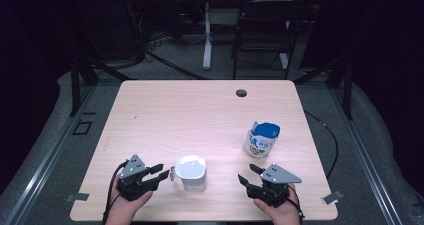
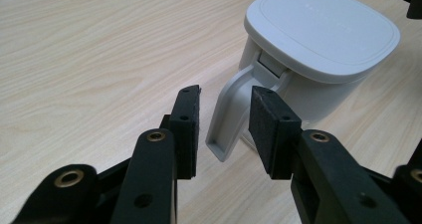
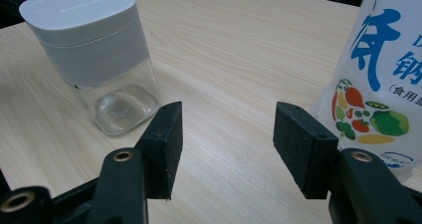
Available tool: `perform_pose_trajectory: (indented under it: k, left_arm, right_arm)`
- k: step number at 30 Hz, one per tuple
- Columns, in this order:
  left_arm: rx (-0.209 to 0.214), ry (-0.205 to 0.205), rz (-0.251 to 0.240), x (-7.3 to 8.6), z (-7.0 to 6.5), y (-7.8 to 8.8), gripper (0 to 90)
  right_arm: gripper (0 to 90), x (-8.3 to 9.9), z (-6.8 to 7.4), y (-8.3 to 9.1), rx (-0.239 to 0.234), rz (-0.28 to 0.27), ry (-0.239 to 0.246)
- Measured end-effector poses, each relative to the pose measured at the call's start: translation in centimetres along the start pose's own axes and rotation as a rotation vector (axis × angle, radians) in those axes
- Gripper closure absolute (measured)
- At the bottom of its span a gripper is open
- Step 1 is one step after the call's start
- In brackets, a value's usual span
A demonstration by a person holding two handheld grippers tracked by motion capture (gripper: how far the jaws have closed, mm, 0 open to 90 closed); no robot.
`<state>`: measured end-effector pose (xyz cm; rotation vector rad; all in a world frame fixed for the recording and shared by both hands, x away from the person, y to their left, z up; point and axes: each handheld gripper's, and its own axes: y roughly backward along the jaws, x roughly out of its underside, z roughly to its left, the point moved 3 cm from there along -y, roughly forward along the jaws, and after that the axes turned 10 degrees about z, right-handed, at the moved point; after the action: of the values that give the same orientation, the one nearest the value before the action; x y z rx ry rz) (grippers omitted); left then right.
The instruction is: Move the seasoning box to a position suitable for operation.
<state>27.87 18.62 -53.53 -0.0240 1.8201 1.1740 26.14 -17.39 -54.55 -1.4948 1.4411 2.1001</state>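
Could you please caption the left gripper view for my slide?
Left gripper, open, lines up on the grey handle of a lidded container on the wooden table.

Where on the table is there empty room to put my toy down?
The far half of the table, beyond the white jar and the blue-and-white bag, is bare. So is the strip between jar and bag. The near edge is crowded: both hand-held grippers sit there beside the jar.

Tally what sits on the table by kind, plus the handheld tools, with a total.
Lidded white-and-clear container with a handle: 1
Blue-and-white printed pouch: 1
Handheld tools: 2, the left tool with its jaws open either side of the container's handle, the right tool open and empty
Total: 4
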Motion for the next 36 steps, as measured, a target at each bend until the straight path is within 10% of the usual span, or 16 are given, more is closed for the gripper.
perform_pose_trajectory:
  k: [16,36]
  left_arm:
    - [0.042,0.010,-0.037,-1.0,0.3,0.7,64.0]
    - [0.073,-0.025,-0.045,-3.1,-0.6,1.4,86.3]
  right_arm:
    - [48.4,0.0,0.5,-0.2,-0.003,0.013,0.037]
    - [51.0,-0.3,0.9,0.0,-0.008,0.009,0.031]
